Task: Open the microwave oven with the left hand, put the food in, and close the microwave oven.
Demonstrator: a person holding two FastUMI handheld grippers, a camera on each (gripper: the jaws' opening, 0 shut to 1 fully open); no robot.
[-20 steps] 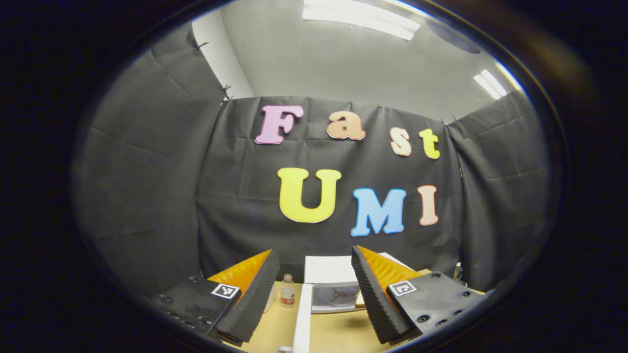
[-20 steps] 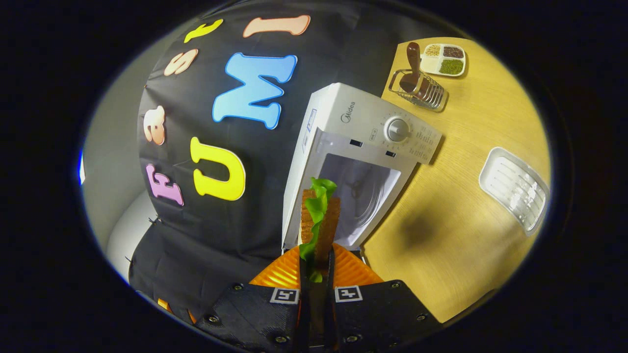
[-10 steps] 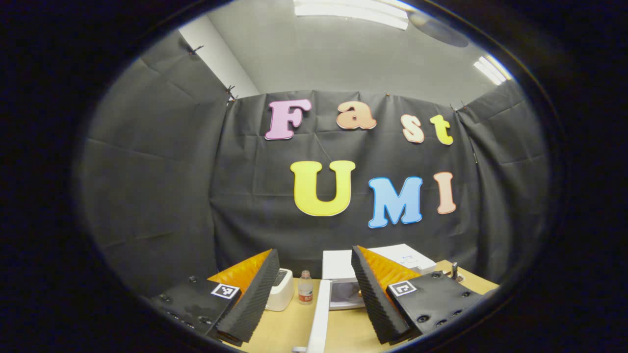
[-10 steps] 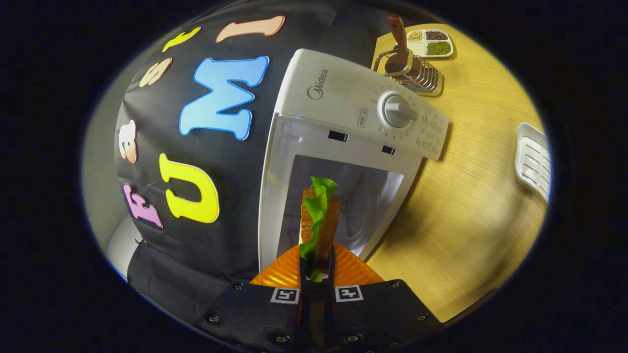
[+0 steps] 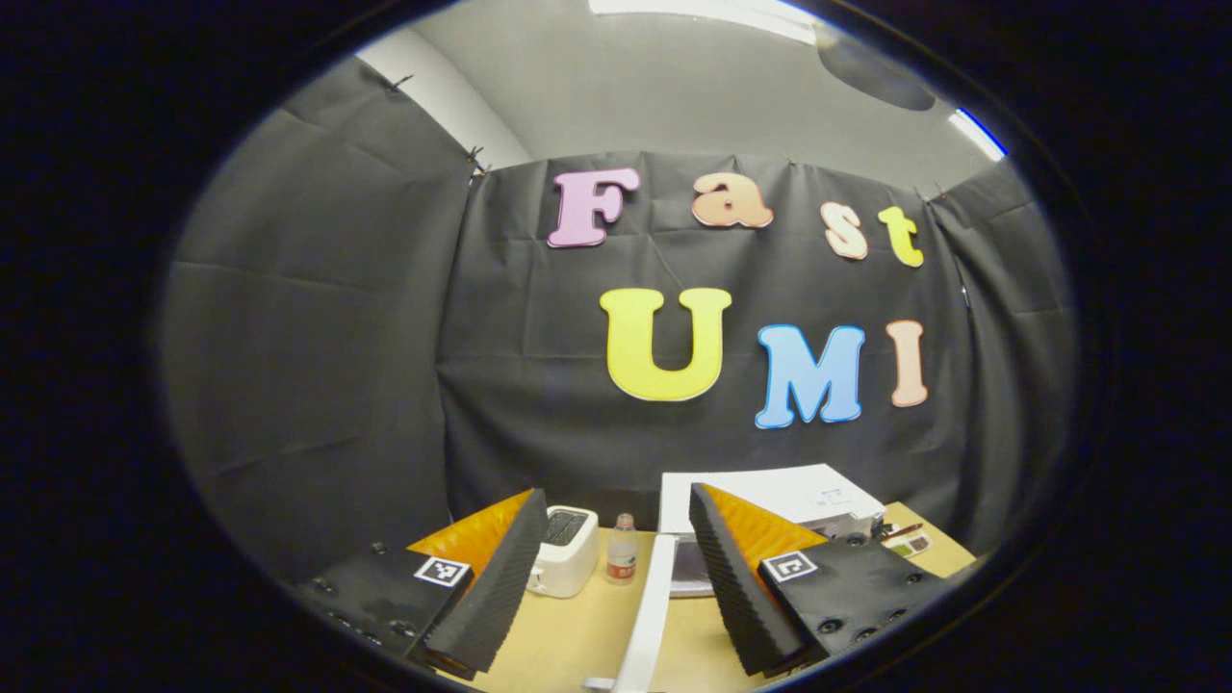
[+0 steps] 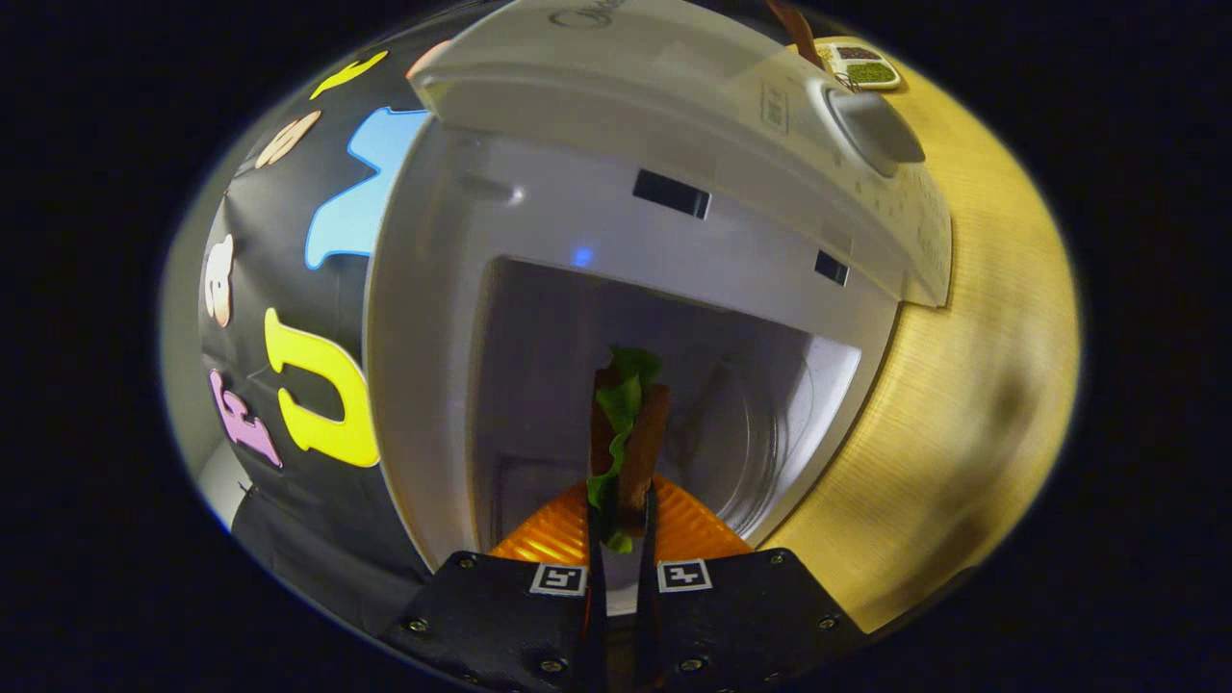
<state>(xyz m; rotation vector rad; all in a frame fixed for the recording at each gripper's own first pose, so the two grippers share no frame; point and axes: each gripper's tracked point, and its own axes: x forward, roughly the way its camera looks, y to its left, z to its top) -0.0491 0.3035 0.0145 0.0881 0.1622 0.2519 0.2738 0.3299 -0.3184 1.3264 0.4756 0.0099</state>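
Observation:
In the right gripper view my right gripper [image 6: 619,515] is shut on a sandwich [image 6: 626,433] of two brown slices with green lettuce, held on edge. The sandwich sits at the mouth of the open white microwave [image 6: 674,125], with the cavity and its round turntable [image 6: 770,433] just beyond. In the left gripper view my left gripper [image 5: 611,577] stands open with nothing between its fingers, back from the microwave [image 5: 770,491]. The open white door [image 5: 650,616] shows edge-on between its fingers.
A white toaster [image 5: 563,563] and a small bottle [image 5: 622,561] stand on the wooden table [image 5: 568,635] left of the microwave. A divided dish of grains [image 6: 859,65] lies behind the microwave's control knob [image 6: 871,120]. Bare wood [image 6: 982,385] lies along the microwave's knob side.
My right gripper has carried the sandwich forward, from well short of the microwave to its cavity mouth. The left gripper has drifted left, bringing the toaster into view.

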